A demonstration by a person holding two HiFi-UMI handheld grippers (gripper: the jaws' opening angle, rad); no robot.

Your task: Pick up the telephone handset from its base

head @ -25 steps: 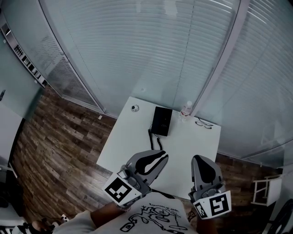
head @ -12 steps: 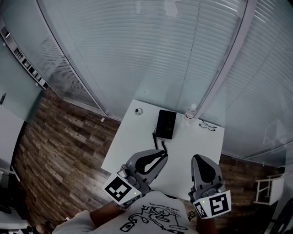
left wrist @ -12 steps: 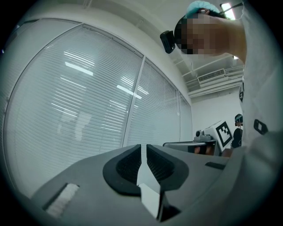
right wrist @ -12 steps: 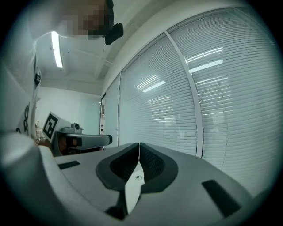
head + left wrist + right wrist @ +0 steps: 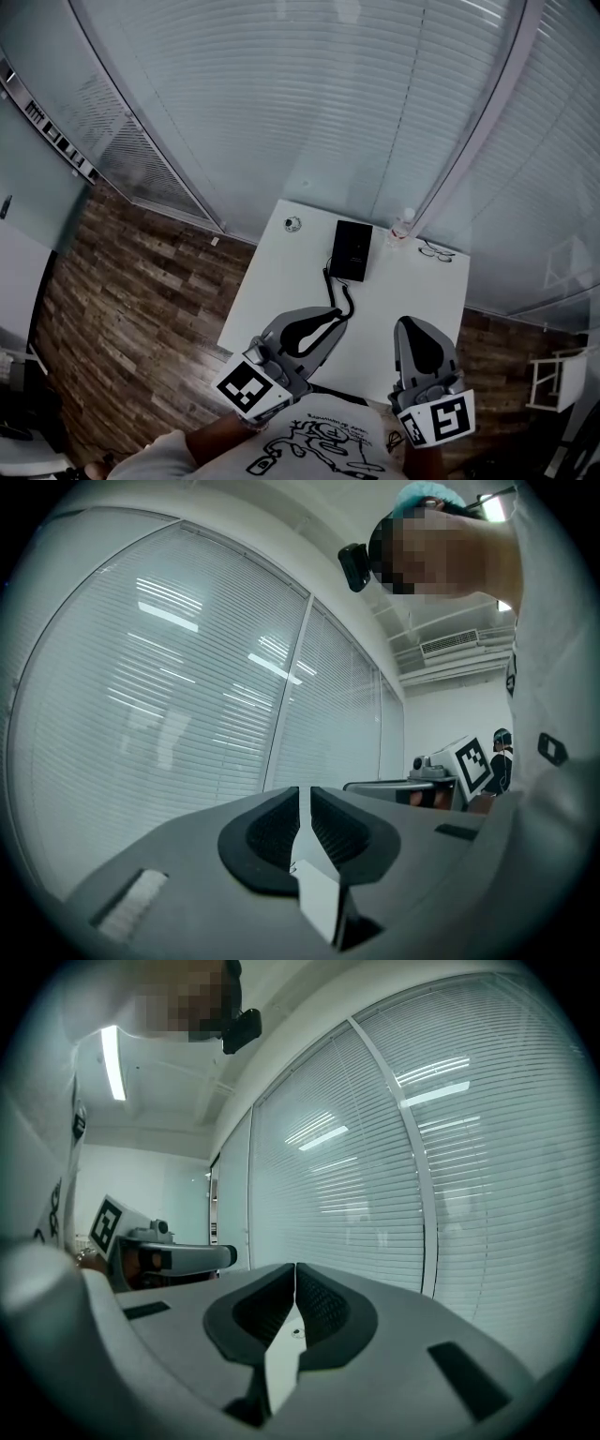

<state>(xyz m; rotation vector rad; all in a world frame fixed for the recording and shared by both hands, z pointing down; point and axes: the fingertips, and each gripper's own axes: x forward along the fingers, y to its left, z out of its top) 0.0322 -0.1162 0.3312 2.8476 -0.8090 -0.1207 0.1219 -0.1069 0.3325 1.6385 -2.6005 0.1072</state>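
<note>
Bare tabletop (image 5: 272, 291) gives open approach to telephone (image 5: 352, 250); coiled cord (image 5: 342, 295) trails near-left, bottle (image 5: 401, 228) crowds right.

A white rectangular surface (image 5: 281, 281) stands on a wood-plank floor (image 5: 122, 281), its far edge close to a wall of blinds. A black phone (image 5: 352, 250) lies flat near the middle of the far edge. A dark coiled cord (image 5: 339, 295) trails from its near end across the white top. A small round thing (image 5: 292, 223), too small to identify, sits by the far left corner. A clear bottle (image 5: 401, 227) stands upright just right of the phone, and glasses (image 5: 434, 250) lie near the far right corner.
</note>
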